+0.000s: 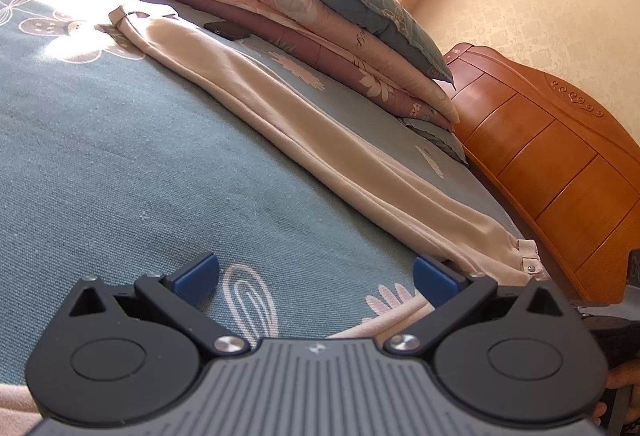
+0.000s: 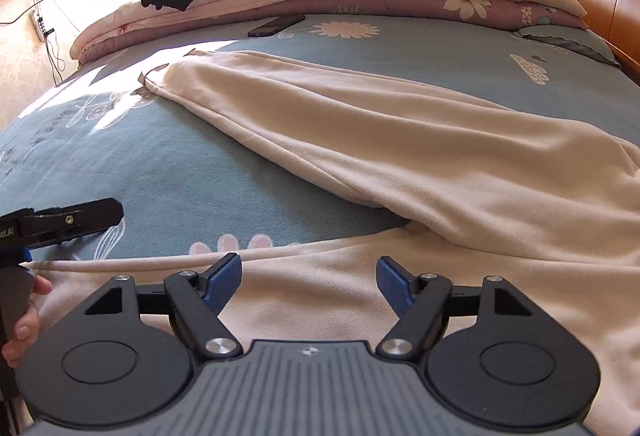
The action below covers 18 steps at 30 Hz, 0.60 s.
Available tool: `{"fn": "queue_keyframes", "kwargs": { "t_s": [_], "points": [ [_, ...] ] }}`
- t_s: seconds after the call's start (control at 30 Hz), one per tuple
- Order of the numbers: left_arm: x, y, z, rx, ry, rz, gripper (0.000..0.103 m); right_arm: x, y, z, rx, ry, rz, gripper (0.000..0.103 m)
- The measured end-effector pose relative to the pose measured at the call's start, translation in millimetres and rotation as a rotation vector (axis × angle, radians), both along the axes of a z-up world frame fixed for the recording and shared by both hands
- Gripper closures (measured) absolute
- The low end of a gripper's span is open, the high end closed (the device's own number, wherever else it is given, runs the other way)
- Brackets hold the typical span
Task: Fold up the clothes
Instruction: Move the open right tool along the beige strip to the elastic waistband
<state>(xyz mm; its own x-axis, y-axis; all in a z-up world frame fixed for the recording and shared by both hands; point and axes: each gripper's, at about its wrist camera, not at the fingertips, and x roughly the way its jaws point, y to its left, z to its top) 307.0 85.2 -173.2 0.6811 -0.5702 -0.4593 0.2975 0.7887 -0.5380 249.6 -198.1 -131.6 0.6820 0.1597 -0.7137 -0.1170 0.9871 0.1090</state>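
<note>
soft cream trousers [image 2: 400, 140] lie creased on woven teal sheet [image 2: 200, 172] (both hand-held grippers [image 2: 310, 278] released).

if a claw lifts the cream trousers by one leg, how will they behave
The cream trousers would probably hang limp: the fabric already drapes in soft folds over the bedsheet. They look light and thin, so one claw should likely lift them. The rest would probably drag along the bed rather than slide cleanly.
</note>
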Motion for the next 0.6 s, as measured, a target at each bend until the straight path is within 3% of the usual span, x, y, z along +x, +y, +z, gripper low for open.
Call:
{"fn": "queue_keyframes", "kwargs": {
  "t_s": [0.1, 0.17, 0.2, 0.3, 0.47, 0.6],
  "points": [
    [0, 0, 1, 0.001, 0.000, 0.000, 0.001, 7, 15, -20, -0.018, 0.085, 0.029, 0.023],
    [-1, 0, 1, 0.000, 0.000, -0.001, 0.001, 8, 22, -25, 0.001, 0.062, 0.033, 0.001],
    [0, 0, 1, 0.002, 0.000, -0.002, 0.001, 9, 25, -26, -0.010, 0.066, 0.033, 0.000],
    [1, -1, 1, 0.007, 0.000, -0.003, 0.001, 9, 33, -28, -0.062, 0.080, 0.049, 0.000],
    [2, 1, 0, -0.011, 0.006, -0.003, 0.001, 3, 18, -15, 0.001, 0.114, 0.030, 0.003],
    [1, 1, -1, -0.002, -0.001, -0.005, 0.001, -21, -6, 11, 0.002, 0.005, -0.022, 0.010]
  ]
}}
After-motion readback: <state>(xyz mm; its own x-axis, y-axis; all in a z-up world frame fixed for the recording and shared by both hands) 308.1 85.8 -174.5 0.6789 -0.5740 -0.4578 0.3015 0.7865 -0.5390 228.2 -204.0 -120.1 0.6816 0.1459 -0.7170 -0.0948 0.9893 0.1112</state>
